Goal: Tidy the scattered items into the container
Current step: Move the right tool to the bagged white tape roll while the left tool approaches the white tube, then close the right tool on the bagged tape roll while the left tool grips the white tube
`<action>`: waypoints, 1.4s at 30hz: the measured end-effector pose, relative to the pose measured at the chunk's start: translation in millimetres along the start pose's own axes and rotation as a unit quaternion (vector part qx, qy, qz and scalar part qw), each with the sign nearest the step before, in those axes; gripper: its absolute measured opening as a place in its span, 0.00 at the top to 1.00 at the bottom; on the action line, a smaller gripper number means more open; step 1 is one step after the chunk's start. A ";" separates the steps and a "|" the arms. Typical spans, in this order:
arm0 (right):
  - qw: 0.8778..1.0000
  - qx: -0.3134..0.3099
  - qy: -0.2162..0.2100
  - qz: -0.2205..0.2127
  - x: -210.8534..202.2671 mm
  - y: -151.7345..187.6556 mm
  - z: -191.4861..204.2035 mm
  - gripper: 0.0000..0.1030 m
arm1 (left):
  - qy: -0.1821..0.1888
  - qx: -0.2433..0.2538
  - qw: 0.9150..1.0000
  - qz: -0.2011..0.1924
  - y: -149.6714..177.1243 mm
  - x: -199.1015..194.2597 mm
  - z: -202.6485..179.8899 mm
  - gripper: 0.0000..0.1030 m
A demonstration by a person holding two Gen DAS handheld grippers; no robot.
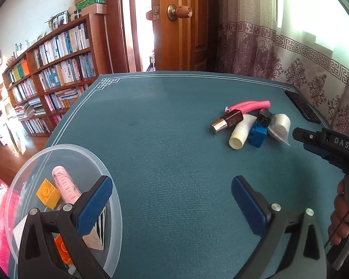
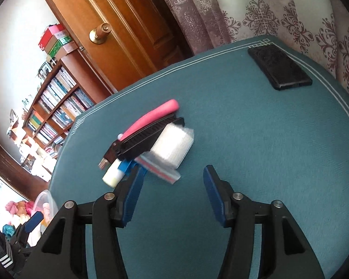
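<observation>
Container: the clear round container [image 1: 65, 155] sat at the table's near-left corner, its lower part hidden behind the left gripper [image 1: 172, 197].
Inside: a pink hair roller [image 1: 64, 183], a yellow brick [image 1: 47, 193], an orange brick [image 1: 62, 248], and a striped item mostly covered.
Pile: a pink foam rod [image 1: 249, 105], a lipstick tube [image 1: 228, 121], a white tube [image 1: 240, 131], a blue brick [image 1: 258, 134] and a bagged white roll [image 1: 280, 126] lay touching on the table [image 1: 162, 127], blurred in the right wrist view.
Left jaws: apart, empty.
Right gripper [image 2: 172, 193]: jaws apart, empty, near the pile.
Writing: "DAS" on the right gripper's body.
Phone [image 2: 279, 67]: far-right corner, partly cut off.
</observation>
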State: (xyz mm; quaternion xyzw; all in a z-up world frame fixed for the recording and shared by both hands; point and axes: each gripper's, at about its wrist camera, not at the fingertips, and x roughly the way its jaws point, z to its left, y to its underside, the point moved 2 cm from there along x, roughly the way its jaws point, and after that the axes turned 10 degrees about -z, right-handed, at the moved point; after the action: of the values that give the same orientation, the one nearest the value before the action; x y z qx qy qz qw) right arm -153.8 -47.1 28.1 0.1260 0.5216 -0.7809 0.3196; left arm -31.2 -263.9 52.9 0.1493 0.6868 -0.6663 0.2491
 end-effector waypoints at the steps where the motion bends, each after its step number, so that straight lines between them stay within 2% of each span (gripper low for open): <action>1: 1.000 -0.004 0.002 -0.001 3.1 -2.5 -0.1 0.44 | 0.001 -0.001 1.000 0.002 -0.3 1.5 -0.4 0.00; 15: 0.996 -0.084 0.021 -0.004 41.1 -10.5 13.4 0.43 | 0.007 0.005 1.000 -0.003 -20.0 24.2 -19.3 0.00; 22: 0.995 -0.095 0.008 -0.008 50.9 -7.7 11.9 0.43 | 0.015 -0.002 1.000 0.014 -21.8 41.1 -24.6 0.00; 23: 0.996 -0.092 0.005 -0.006 50.9 -8.3 11.1 0.43 | 0.015 -0.002 1.000 0.017 -21.2 43.1 -25.8 0.00; 24: 0.996 -0.091 0.001 -0.006 50.4 -8.7 10.6 0.48 | 0.016 -0.002 1.000 0.019 -20.3 45.1 -27.5 0.00; 32: 0.996 -0.089 0.004 -0.005 44.2 -7.2 7.5 0.49 | 0.021 0.006 0.999 0.036 -15.0 56.6 -39.1 0.00; 42: 0.995 -0.087 0.052 -0.011 14.6 -6.6 -8.4 0.49 | 0.051 0.008 0.998 0.040 -20.5 76.4 -53.3 0.00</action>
State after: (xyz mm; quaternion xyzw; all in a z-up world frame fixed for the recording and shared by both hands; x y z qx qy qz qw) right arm -170.2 -43.2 21.6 0.1326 0.6045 -0.7286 0.2935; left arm -113.3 -222.2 28.2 0.2125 0.6867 -0.6526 0.2395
